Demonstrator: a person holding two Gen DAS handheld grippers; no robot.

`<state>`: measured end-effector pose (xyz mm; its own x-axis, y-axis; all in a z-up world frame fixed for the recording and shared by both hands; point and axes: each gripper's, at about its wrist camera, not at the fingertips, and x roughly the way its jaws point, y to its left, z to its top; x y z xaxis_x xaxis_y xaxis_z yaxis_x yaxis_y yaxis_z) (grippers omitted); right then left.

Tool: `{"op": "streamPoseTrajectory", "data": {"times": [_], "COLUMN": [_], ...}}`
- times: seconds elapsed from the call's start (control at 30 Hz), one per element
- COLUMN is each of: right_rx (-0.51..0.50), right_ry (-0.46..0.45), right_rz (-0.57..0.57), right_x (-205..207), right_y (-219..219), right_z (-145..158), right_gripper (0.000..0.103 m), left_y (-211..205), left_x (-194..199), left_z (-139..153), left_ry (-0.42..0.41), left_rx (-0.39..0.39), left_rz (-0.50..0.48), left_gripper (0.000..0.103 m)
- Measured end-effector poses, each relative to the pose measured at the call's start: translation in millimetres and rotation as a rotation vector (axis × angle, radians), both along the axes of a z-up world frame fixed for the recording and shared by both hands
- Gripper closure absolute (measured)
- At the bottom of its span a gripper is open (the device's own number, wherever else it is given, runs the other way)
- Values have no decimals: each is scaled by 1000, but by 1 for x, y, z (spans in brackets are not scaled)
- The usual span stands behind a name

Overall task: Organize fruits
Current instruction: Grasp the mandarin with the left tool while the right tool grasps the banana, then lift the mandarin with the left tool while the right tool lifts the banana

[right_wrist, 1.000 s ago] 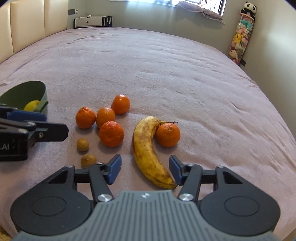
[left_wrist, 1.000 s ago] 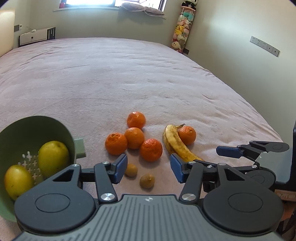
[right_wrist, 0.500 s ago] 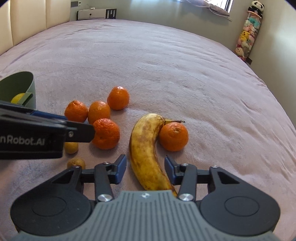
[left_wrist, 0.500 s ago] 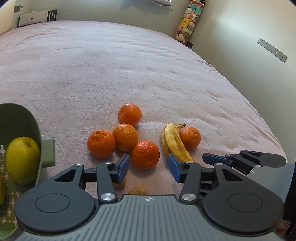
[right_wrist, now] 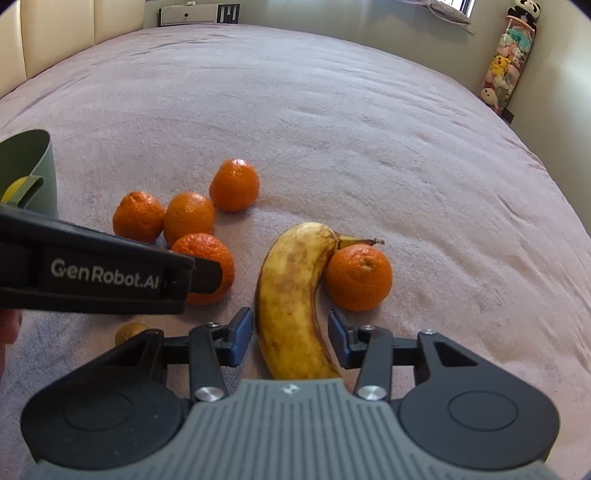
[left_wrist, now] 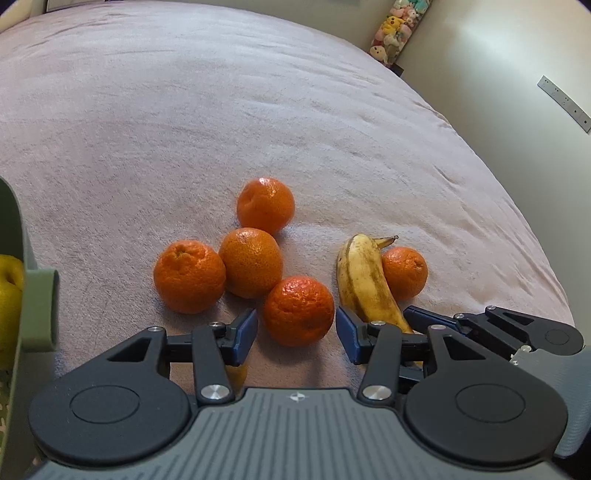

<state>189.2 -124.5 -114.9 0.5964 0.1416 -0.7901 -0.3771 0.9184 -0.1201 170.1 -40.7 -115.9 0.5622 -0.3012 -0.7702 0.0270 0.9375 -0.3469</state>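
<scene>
A wide bed [right_wrist: 332,110] under a mauve plush cover fills the room. A column of soft toys [right_wrist: 508,62] hangs in the far corner. A white unit [right_wrist: 199,14] sits beyond the bed, beside cream padded panels [right_wrist: 55,33].

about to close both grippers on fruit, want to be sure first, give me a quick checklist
1. Banana between right gripper pads: ok; the jaws have just been closing.
2. Right pads pressing the banana: not ok, a gap shows on each side.
3. Nearest orange lined up with left gripper: ok, jaws have just been closing and are open.
4. Neighbouring oranges clear of left pads: ok.
5. Green bowl has room: cannot tell.
</scene>
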Motion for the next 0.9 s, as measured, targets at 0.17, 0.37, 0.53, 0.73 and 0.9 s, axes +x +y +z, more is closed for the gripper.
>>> {"op": "streamPoseTrajectory", "data": {"times": [0.17,0.37,0.53,0.73,0.9], "right_rx": [22,7,-7,-33,-50], "right_ry": [8,5,3,-11,-26], "right_rz": [-8,-5,5,14,22], "right_x": [5,8,6,4,1], "right_y": [-1,4,5,10,14], "right_z": [-4,-8,-9,-9,-7], "right_gripper": [60,63,63,65,66], "left_y": [0,0,-3,-5,-1], "left_x": [6,8,11,9,6], "left_z": [-4,-5,-8,-9,-6], "left_ry": [10,11,35,29,27], "left_rx": [-13,-18,-28,-37,-29], "left_rz": [6,1,-14,-27,-19], "left_gripper": [46,49,48,52,53]}}
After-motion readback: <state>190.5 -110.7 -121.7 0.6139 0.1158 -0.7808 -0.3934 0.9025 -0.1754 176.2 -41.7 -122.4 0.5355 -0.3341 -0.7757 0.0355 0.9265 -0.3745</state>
